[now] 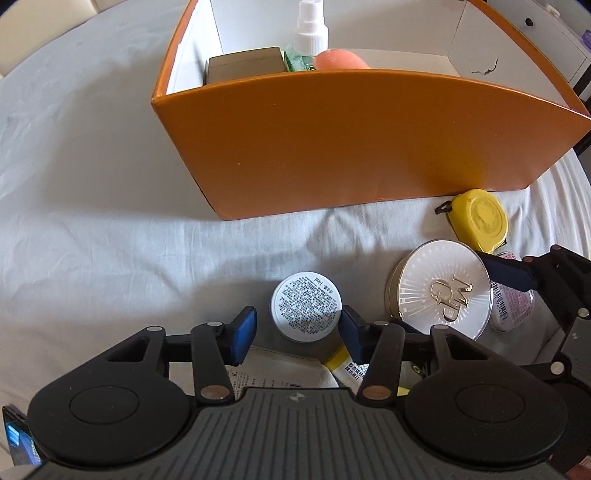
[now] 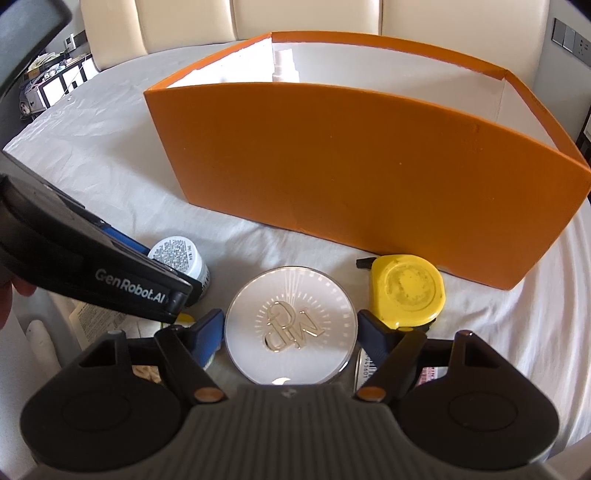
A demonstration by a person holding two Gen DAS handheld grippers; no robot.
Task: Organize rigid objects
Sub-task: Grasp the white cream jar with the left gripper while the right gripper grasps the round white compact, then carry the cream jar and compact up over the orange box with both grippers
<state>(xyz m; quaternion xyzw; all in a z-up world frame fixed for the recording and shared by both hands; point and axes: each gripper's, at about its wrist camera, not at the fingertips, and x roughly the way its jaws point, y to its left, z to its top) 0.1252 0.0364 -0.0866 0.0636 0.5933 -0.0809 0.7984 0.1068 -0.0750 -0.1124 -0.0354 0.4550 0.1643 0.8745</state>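
L gripper (image 1: 297, 328) points steeply down over a small white jar (image 1: 306, 305) lying on the cloth-covered desk (image 1: 92, 184). Its jaws are spread either side of the jar; the right pad looks to be at the jar's rim, the left pad stands off it w/ a gap, so no pinch.

R gripper (image 2: 291, 328) sits over a round silver compact (image 2: 291, 326) w/ a gold monogram on the lid. Jaws are wide apart, one blue pad at each side of the compact, close to its edge; can't tell if they press.

From the compact, the jar is at approx 10 o'clock, and a yellow tape measure (image 2: 406, 291) is at 2 o'clock, just beside it. The orange box (image 2: 351, 166) stands at 12 o'clock behind all three, open top, white inside. In it, at the left end: a white spray bottle (image 1: 312, 27), a tan box (image 1: 245, 64), a green item (image 1: 295, 61) and a peach egg-shaped sponge (image 1: 341, 59).
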